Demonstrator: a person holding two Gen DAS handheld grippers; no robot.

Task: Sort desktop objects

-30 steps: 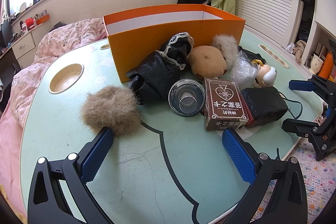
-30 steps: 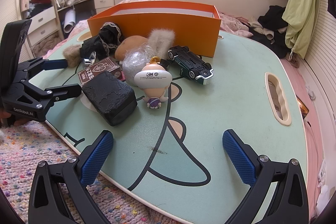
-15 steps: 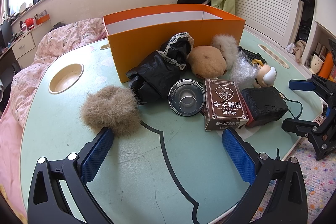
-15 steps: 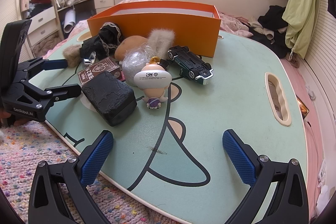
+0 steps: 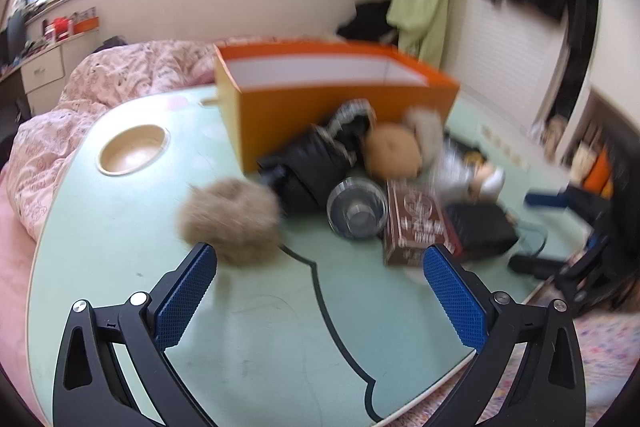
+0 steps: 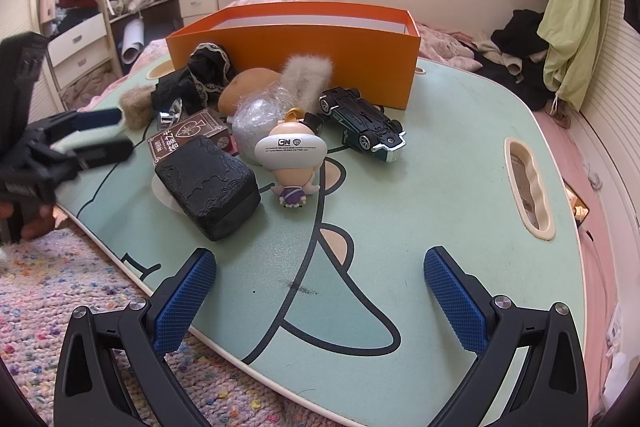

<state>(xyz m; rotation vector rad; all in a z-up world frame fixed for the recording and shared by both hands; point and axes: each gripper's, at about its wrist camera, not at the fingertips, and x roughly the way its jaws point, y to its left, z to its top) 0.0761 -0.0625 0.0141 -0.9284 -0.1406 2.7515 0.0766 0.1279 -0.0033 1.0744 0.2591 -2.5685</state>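
Observation:
An open orange box stands at the back of the mint table. In front of it lie a brown fur ball, black lace cloth, a metal cup, a brown card box, a black case, a doll and a toy car. My left gripper is open just short of the fur ball. My right gripper is open over bare table, short of the doll and case.
The table has a round cup recess at the left and a slot handle at the right. A pink quilt lies behind it, and a speckled rug below its front edge. A hand holds the left gripper.
The left wrist view has blurred and the objects have slid down and right in it, so the left gripper is moving. The right gripper has held still.

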